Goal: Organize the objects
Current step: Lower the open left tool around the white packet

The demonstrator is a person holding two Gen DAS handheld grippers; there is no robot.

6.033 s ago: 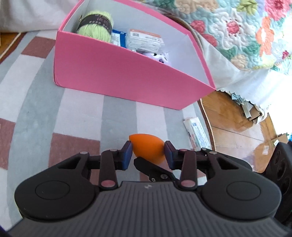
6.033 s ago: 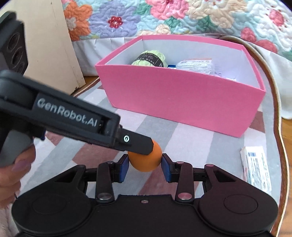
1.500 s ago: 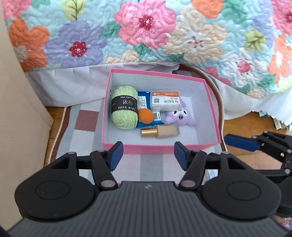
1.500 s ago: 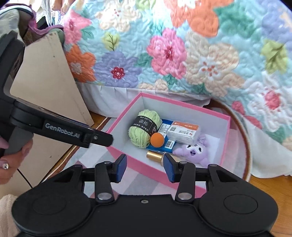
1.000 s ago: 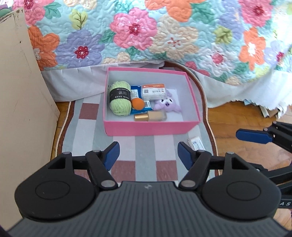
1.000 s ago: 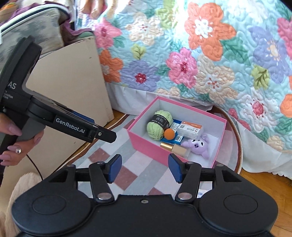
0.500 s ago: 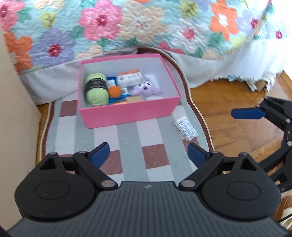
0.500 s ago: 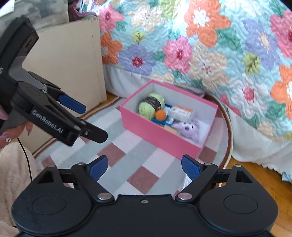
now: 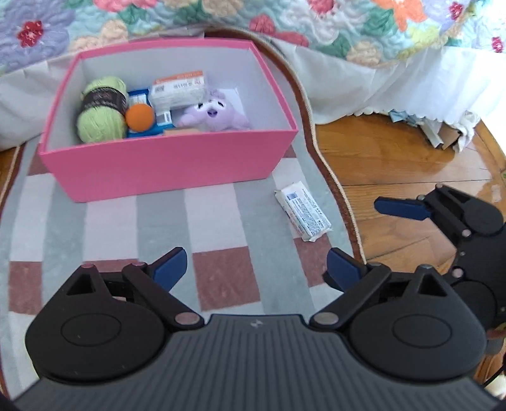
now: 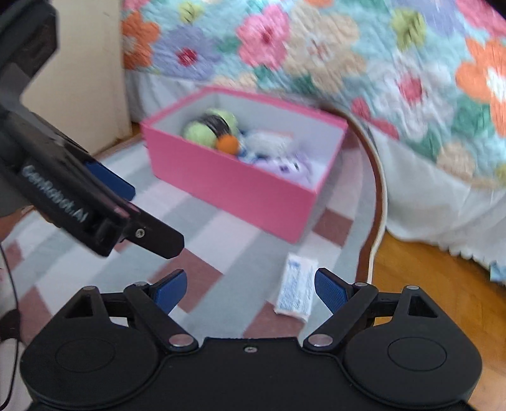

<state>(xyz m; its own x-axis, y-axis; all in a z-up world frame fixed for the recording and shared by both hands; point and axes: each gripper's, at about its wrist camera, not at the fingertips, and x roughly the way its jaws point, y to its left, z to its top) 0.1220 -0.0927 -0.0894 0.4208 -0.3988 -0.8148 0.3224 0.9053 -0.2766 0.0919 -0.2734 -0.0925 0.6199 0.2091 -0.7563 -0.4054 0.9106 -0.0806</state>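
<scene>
A pink box (image 9: 164, 164) stands on the striped rug; it also shows in the right wrist view (image 10: 234, 186). Inside lie a green yarn ball (image 9: 99, 117), an orange sponge (image 9: 139, 117), a purple plush toy (image 9: 213, 115) and a white packet (image 9: 177, 90). A white wrapped packet (image 9: 303, 215) lies on the rug right of the box, and shows in the right wrist view (image 10: 295, 289). My left gripper (image 9: 256, 268) is open and empty above the rug. My right gripper (image 10: 249, 289) is open and empty, with the packet just ahead near its right finger.
A floral quilt (image 9: 284, 19) and white bed skirt hang behind the box. Wooden floor (image 9: 395, 164) lies right of the rug's edge. A beige board (image 10: 91, 72) stands at the left. Paper scraps (image 9: 442, 132) lie under the bed skirt.
Both grippers have come down closer to the rug and box. The right wrist view has swung toward the white packet and is blurred. Both stay open and empty.
</scene>
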